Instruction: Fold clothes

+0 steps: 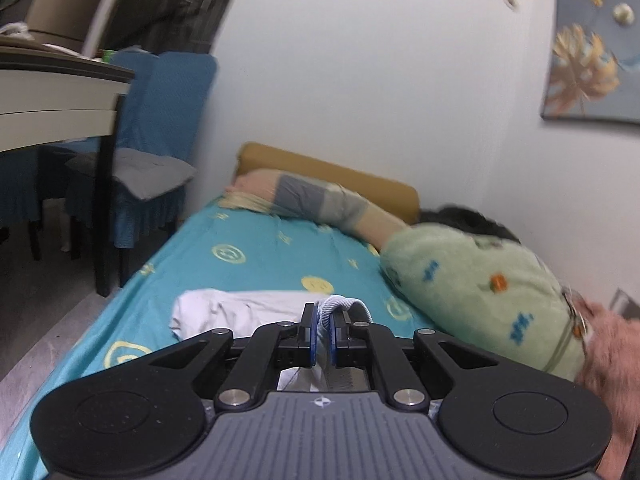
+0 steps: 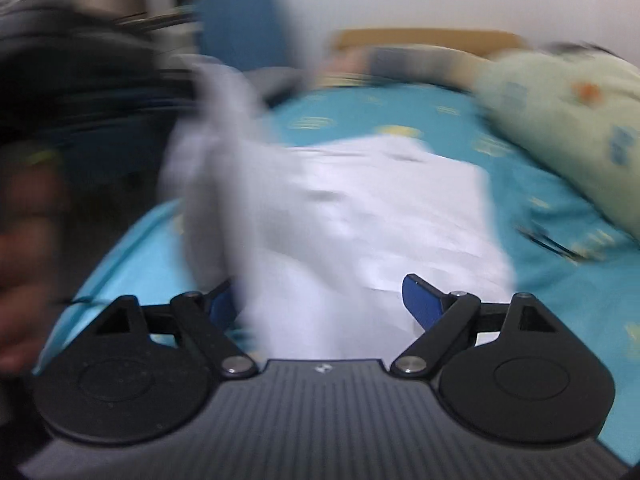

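- Left gripper (image 1: 321, 322): fingers are clamping a ribbed white edge of the white garment (image 1: 240, 312);
- Right gripper (image 2: 324, 300): fingers are standing wide apart over the garment; view blurred;
- Garment is lying on the teal bed (image 1: 256, 248), near the green sweater (image 1: 480, 280).

The bed (image 1: 256, 248) is covered with a teal sheet printed with yellow smiley faces. A white garment (image 2: 380, 208) lies spread across its near half, one side of it lifted off the sheet. Along the wall side rests a pale green sweater (image 1: 480, 288) with blue and orange marks, and beyond it a striped piece in grey and beige (image 1: 316, 200) lies at the far end against the mustard headboard (image 1: 340, 172).
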A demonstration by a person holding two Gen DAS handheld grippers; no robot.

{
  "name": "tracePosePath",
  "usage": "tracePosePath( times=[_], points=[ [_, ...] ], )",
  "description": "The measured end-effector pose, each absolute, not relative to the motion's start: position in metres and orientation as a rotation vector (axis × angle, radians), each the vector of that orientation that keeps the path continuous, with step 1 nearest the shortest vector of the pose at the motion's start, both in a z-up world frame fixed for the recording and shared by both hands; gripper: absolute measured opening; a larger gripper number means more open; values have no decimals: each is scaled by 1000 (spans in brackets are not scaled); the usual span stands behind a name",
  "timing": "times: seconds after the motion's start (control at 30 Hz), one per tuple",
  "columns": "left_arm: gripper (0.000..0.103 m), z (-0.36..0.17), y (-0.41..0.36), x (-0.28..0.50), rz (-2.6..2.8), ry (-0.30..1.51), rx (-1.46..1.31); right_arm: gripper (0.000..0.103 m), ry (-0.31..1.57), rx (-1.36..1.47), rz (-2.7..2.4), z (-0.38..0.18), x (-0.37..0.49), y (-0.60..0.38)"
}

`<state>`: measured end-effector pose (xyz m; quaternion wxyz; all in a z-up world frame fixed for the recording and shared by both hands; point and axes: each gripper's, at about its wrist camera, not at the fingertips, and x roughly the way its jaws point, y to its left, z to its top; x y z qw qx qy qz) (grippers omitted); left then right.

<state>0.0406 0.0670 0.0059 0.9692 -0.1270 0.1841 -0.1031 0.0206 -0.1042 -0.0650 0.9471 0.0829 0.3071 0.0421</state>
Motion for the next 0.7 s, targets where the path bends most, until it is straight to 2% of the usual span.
tracePosePath(
  times=[0.13, 0.27, 0.37, 0.5, 0.7],
  points=[
    [6, 11, 80, 34, -198, 351, -328, 87, 503, 407, -117, -46, 4, -159],
    [6, 17, 75, 28, -244, 344, -317, 87, 365, 349, -286, -24, -12, -177],
    [6, 19, 63, 20, -262, 330, -266, 90, 393, 252, -407, -24, -13, -178],
    [6, 15, 55, 21, -262, 363, -240, 90, 525, 356, -409, -44, -4, -196],
    [9, -6, 71, 45, -287, 574, -389, 90, 411, 377, -390, -31, -9, -195]
  ],
)
